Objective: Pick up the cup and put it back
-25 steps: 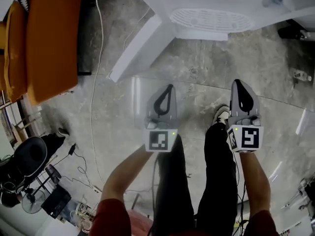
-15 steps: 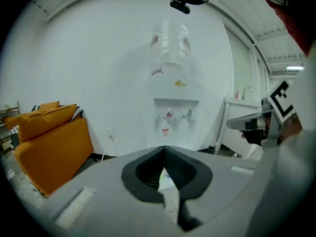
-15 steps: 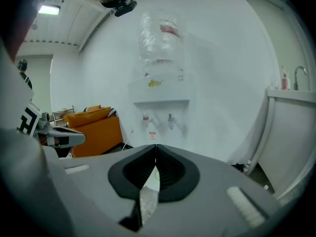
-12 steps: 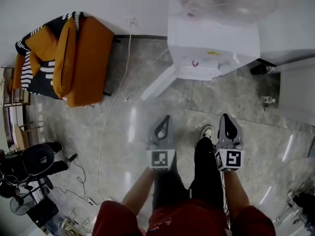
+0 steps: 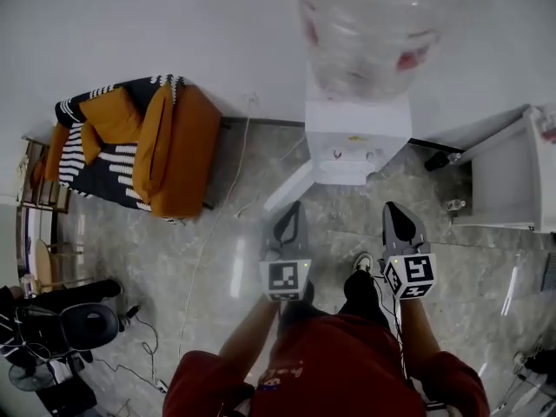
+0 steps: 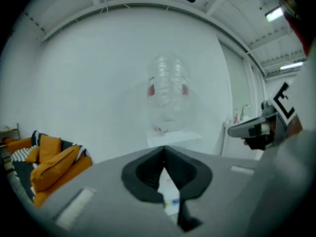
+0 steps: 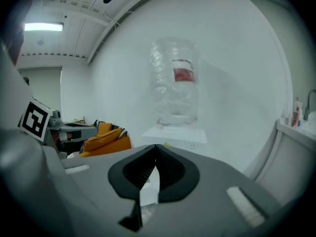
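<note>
No cup shows in any view. My left gripper point(image 5: 293, 208) and right gripper point(image 5: 391, 207) are held side by side over the grey floor, both pointing at a white water dispenser point(image 5: 358, 142) with a clear bottle point(image 5: 373, 33) on top. In the left gripper view the jaws point(image 6: 164, 149) meet at the tips with nothing between them, and the bottle point(image 6: 169, 93) stands straight ahead. The right gripper's jaws point(image 7: 156, 146) are likewise shut and empty, facing the same bottle point(image 7: 175, 80).
An orange sofa point(image 5: 165, 146) with striped cushions stands against the wall on the left. A white counter point(image 5: 521, 172) is at the right. A black office chair point(image 5: 78, 320) and cables lie at the lower left. The person's legs stand below the grippers.
The head view has lifted, so the dispenser, its bottle and the wall now fill the top. Both grippers stay side by side and shut.
</note>
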`<state>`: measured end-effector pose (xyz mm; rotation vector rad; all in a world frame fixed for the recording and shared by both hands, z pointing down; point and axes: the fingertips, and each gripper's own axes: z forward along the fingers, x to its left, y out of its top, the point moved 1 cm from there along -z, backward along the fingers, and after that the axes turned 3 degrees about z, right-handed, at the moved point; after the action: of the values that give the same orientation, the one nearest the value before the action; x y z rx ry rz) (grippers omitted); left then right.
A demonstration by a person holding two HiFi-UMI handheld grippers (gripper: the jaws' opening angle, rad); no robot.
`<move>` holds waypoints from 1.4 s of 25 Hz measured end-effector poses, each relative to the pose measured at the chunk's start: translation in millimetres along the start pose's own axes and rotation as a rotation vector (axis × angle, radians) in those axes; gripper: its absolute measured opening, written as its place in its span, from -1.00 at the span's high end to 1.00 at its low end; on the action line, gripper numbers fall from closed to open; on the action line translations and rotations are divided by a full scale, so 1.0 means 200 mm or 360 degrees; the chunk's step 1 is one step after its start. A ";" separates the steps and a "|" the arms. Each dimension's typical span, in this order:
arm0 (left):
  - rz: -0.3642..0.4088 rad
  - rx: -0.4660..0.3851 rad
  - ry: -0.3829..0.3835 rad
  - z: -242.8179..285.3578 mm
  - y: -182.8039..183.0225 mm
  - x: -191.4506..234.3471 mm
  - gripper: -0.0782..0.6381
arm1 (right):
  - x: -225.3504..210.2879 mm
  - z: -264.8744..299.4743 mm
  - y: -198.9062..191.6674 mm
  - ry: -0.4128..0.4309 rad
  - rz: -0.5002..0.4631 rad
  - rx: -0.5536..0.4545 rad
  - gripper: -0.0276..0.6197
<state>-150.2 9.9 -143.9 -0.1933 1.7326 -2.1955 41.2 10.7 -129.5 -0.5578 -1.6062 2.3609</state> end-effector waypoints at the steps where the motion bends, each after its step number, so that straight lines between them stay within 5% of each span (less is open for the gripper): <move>1: 0.0017 -0.0032 -0.0004 -0.02 0.08 0.00 0.79 | 0.02 -0.03 0.07 -0.0001 -0.0020 -0.0017 0.91; 6: 0.0060 -0.0170 -0.0032 -0.11 0.42 0.05 0.79 | 0.10 -0.14 0.38 -0.0018 -0.0045 -0.0097 0.91; 16: 0.0111 -0.0511 0.0002 -0.23 0.89 0.12 0.79 | 0.19 -0.32 0.90 -0.0083 -0.0243 -0.0524 0.91; 21: 0.0162 -0.0630 0.0056 -0.29 0.94 0.16 0.79 | 0.19 -0.36 0.96 -0.0108 -0.0280 -0.0715 0.91; 35: 0.0173 -0.0601 0.0056 -0.33 0.91 0.16 0.79 | 0.24 -0.34 0.92 -0.0070 -0.0280 -0.0697 0.91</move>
<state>-167.8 22.9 -338.3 -0.1461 2.1126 -1.7905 31.8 19.1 -331.0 -0.4213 -2.1125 1.9141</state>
